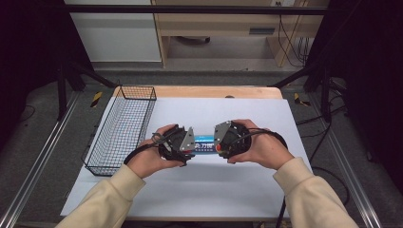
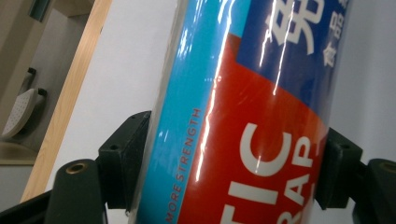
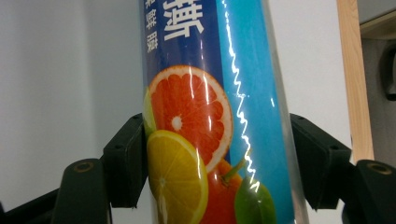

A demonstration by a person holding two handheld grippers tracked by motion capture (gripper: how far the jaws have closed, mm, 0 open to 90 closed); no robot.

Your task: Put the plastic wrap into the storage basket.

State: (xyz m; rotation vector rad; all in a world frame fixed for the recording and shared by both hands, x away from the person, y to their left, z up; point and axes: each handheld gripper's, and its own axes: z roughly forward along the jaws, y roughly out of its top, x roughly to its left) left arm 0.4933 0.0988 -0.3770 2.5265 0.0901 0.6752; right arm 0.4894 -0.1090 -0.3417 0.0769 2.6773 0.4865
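A roll of plastic wrap (image 1: 204, 144) in a blue, red and turquoise printed wrapper lies crosswise between my two grippers over the white table top (image 1: 199, 190). My left gripper (image 1: 189, 145) holds its left end; in the left gripper view both black pads (image 2: 128, 154) press against the roll (image 2: 243, 116). My right gripper (image 1: 221, 141) holds the other end. In the right gripper view its pads (image 3: 126, 158) clamp the roll (image 3: 210, 107) at the printed citrus slices. A hand wraps around each gripper.
A black wire basket (image 1: 138, 87) stands at the table's left side, running from the back edge toward the front. The wooden table edge (image 1: 214, 91) lies behind the white sheet. Metal rails (image 1: 38, 161) flank the table.
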